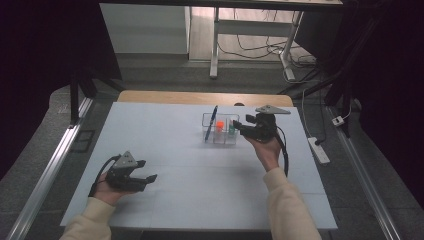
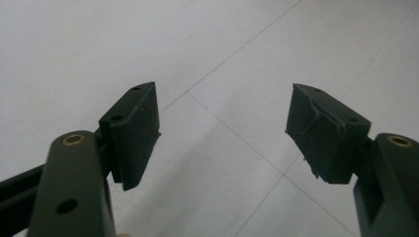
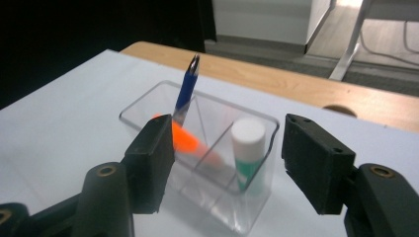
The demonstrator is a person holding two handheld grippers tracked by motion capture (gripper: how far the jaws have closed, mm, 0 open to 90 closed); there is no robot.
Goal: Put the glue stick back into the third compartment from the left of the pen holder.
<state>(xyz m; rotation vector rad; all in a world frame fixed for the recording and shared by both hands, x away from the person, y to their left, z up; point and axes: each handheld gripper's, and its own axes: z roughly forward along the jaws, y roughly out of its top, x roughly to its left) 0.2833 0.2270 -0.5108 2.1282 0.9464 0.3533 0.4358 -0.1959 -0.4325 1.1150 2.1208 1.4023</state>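
Clear three-compartment organizer (image 3: 148, 106) sits at the far centre of the white tabletop (image 1: 175, 150), near the wooden edge. Contents: blue pen (image 3: 187, 89) leaning upright in the far compartment, orange marker (image 3: 190, 140) slanted in the middle one, glue stick (image 3: 247, 148) with white cap upright in the near one. All three look settled inside.

Right hand-held gripper (image 3: 225, 158) is just beside the organizer, jaws partly open, nothing between the pads; glue stick stands beyond the gap, untouched. My read: glue stick is already placed and the grip is off.

Left hand-held gripper (image 2: 222, 133) is well apart at the near left, jaws wide, empty, over bare tabletop.

No loose items visible on the tabletop, so sorting looks about finished; only pulling the right hand clear seems left.
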